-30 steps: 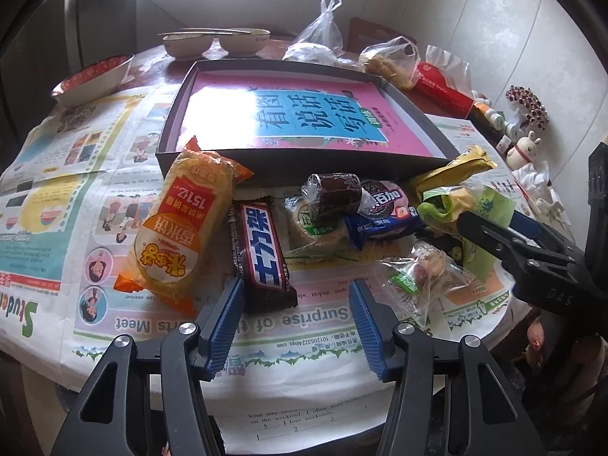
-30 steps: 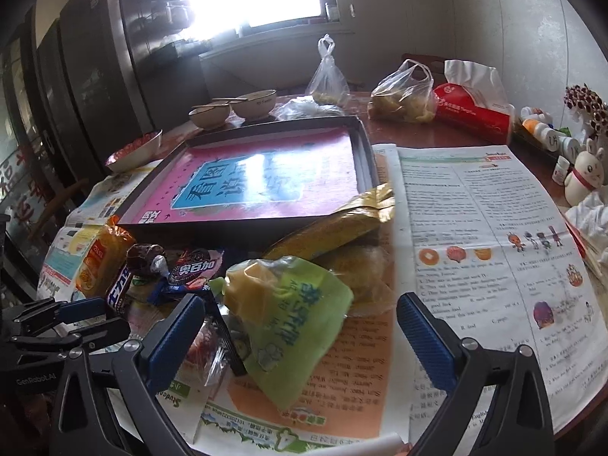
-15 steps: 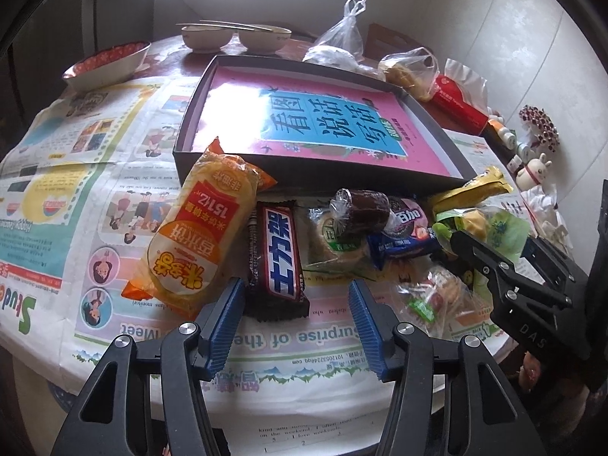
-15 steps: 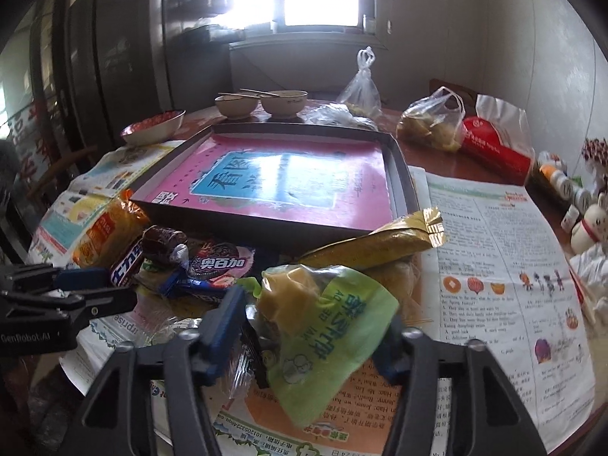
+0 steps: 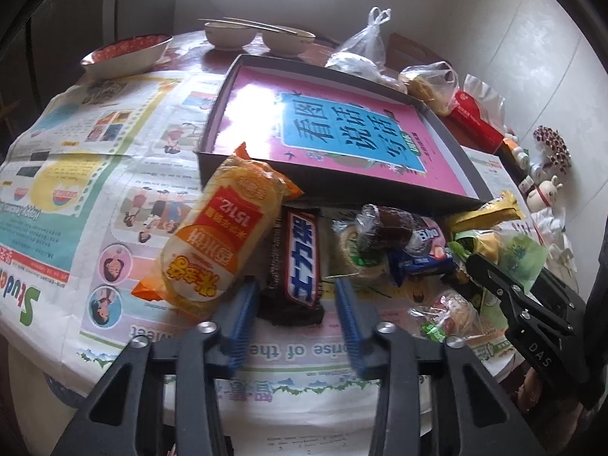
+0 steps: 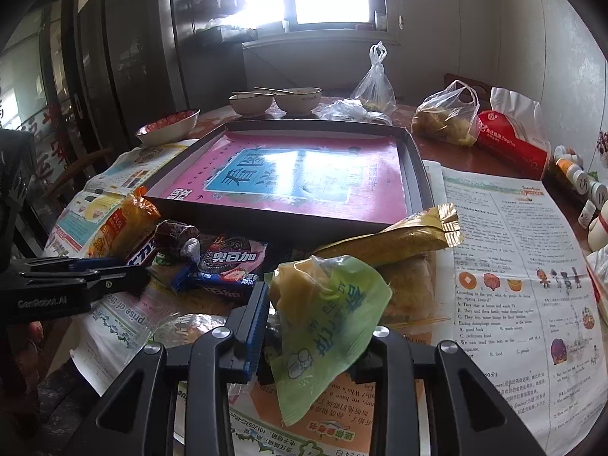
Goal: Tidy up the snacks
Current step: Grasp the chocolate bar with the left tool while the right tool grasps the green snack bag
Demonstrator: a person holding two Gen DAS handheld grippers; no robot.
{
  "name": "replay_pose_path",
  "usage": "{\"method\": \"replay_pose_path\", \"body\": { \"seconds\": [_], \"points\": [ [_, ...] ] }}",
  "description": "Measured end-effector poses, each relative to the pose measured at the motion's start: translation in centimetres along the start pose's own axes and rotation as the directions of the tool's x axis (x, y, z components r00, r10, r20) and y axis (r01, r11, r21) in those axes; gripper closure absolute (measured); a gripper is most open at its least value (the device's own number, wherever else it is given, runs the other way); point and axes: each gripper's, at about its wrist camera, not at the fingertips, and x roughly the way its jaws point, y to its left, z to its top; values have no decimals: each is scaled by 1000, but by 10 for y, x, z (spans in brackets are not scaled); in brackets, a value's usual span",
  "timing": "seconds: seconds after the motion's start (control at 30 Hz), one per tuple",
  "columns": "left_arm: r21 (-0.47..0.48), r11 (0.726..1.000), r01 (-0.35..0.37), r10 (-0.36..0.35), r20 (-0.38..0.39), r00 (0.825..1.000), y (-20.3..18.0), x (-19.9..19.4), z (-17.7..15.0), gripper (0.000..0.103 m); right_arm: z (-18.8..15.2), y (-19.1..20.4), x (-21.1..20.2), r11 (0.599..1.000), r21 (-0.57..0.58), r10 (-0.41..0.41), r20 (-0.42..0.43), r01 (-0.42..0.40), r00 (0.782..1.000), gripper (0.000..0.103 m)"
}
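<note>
1. The left gripper [image 5: 294, 304] sits with its blue pads spread, the dark chocolate bar [image 5: 300, 258] printed with white Chinese characters on blue lying between the pad tips, neither pad clearly touching it.
2. The right gripper [image 6: 311, 326] is clamped on the green snack bag [image 6: 326, 326], whose green Chinese lettering reads upside down; the bag is raised above the newspaper [image 6: 513, 266].
3. An orange cracker pack [image 5: 220, 235] marked "1512" lies just left of the chocolate bar, its far end leaning on the rim of the dark tray [image 5: 448, 133].
4. The tray holds a pink sheet with a blue panel of large Chinese characters.
5. A pink-and-blue Oreo pack [image 6: 231, 262] lies before the tray beside a brown wrapped cake [image 6: 176, 235]; a gold packet [image 6: 399, 239] rests just behind the green bag.
6. Newspaper headlines read "Surprise of the" and "Spring Festival"; the left tool's side reads "GenRobot.AI", the right's "DAS".
</note>
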Motion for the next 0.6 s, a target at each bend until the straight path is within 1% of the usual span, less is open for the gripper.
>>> {"method": "replay_pose_path", "body": {
  "seconds": [0.23,0.4,0.47,0.53,0.6],
  "points": [
    [14,1000,-8,9,-15,1000,-1,9,6,63,0,-4,0,1000,16,22,-2,-22,1000,69],
    [24,999,-27,28,-24,999,-5,14,14,63,1,-6,2,1000,17,21,-4,-21,1000,69],
    [28,999,-32,33,-28,999,-7,16,17,65,2,-5,3,1000,16,18,-5,-18,1000,69],
    [44,998,-48,49,-26,998,-9,19,19,72,2,-4,4,1000,11,15,-5,-15,1000,69],
    [66,996,-58,59,-18,998,-11,20,18,73,2,-3,5,1000,7,8,-5,-8,1000,69]
  ]
}}
